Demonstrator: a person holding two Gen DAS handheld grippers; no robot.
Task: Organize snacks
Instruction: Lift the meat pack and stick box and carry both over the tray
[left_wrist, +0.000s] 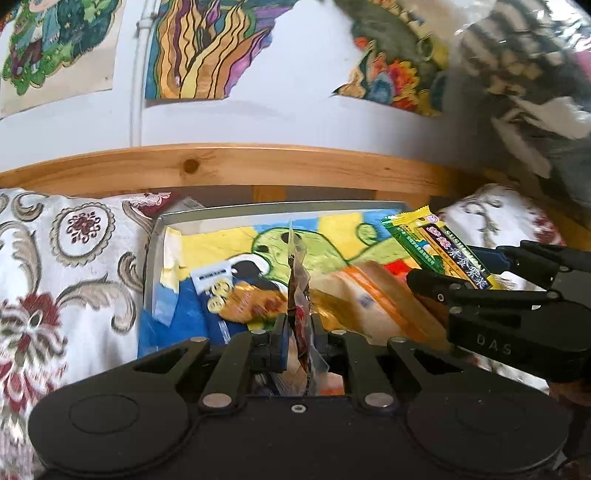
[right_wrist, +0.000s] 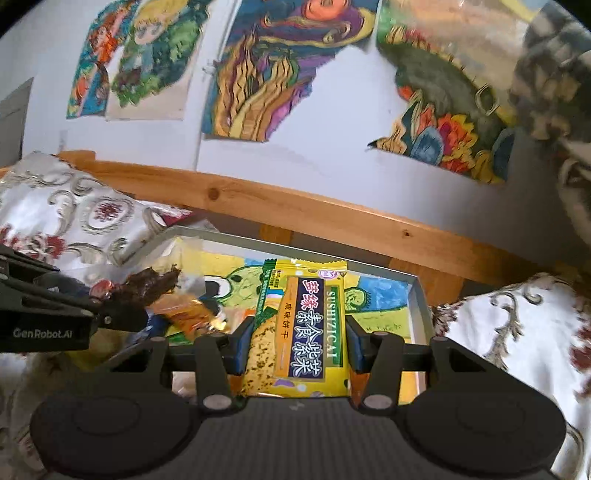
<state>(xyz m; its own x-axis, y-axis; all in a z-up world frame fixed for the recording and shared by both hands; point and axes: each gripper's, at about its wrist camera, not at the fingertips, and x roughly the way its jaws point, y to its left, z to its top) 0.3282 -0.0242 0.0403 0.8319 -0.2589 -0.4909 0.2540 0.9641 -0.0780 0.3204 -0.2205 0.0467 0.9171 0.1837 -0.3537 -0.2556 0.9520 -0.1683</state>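
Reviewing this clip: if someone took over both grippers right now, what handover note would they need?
Left gripper: shut on a clear-wrapped dark snack, held edge-on above the box.
Right gripper: shut on the yellow SUSHIZICAI cracker packet, also over the box.
The grey-rimmed box, lined with a cartoon drawing, sits on the patterned cloth. An orange packet and a gold-wrapped snack already lie inside.
Done: some snacks are in the box.
Left: both held packets are not yet released; probably set them down inside.
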